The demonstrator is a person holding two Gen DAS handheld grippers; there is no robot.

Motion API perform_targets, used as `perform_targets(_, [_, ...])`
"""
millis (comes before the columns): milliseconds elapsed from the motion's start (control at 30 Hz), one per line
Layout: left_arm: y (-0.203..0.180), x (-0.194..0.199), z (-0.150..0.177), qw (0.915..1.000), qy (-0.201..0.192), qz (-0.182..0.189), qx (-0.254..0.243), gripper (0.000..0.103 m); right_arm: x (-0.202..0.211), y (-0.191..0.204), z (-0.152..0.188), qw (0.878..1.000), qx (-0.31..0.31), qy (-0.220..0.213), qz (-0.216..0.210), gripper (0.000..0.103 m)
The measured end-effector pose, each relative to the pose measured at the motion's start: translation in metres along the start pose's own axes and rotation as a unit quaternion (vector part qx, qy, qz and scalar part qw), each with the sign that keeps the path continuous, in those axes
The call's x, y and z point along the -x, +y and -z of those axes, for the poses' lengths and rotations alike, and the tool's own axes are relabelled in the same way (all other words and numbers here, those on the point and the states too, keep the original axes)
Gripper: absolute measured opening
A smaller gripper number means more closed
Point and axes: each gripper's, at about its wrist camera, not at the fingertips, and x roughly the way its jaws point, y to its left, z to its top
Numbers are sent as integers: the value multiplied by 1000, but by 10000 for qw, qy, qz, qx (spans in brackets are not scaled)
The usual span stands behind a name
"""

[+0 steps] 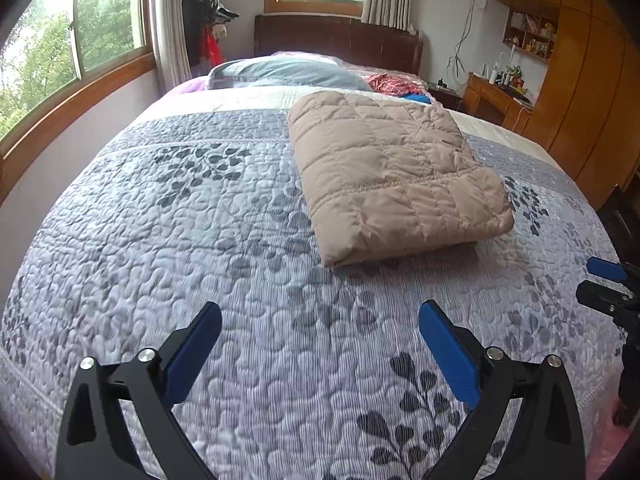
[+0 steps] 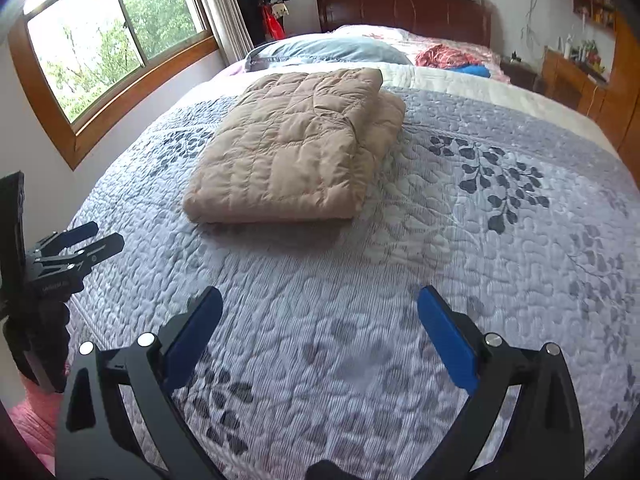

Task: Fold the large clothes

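Observation:
A beige quilted down jacket (image 1: 396, 176) lies folded into a thick rectangle on the grey leaf-patterned bedspread (image 1: 200, 240). In the right wrist view the same folded jacket (image 2: 288, 152) sits left of centre, a smaller flap layered on top. My left gripper (image 1: 320, 312) hovers open over bare bedspread, well short of the jacket, nothing between its blue pads. My right gripper (image 2: 320, 298) is likewise open and empty, back from the jacket's near edge. Each gripper shows at the edge of the other's view: the right gripper (image 1: 600, 280) and the left gripper (image 2: 96, 236).
A grey-blue pillow (image 1: 288, 72), red patterned cloth (image 1: 390, 82) and a blue item (image 1: 418, 98) lie by the dark wooden headboard (image 1: 340, 38). Windows (image 1: 60, 52) line the left wall. A wooden wardrobe (image 1: 580, 80) and a cluttered desk (image 1: 496, 96) stand at the right.

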Motion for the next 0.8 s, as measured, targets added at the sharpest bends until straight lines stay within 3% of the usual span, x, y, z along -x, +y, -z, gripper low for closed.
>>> perform_targets(367, [-7, 35, 22, 9997, -150, -162, -46, 99, 23, 28, 24, 9998, 122, -13, 165, 98])
perform_targets(800, [-12, 58, 40, 9995, -277, -159, -41, 99, 38, 40, 35, 9999, -41, -98, -23, 98])
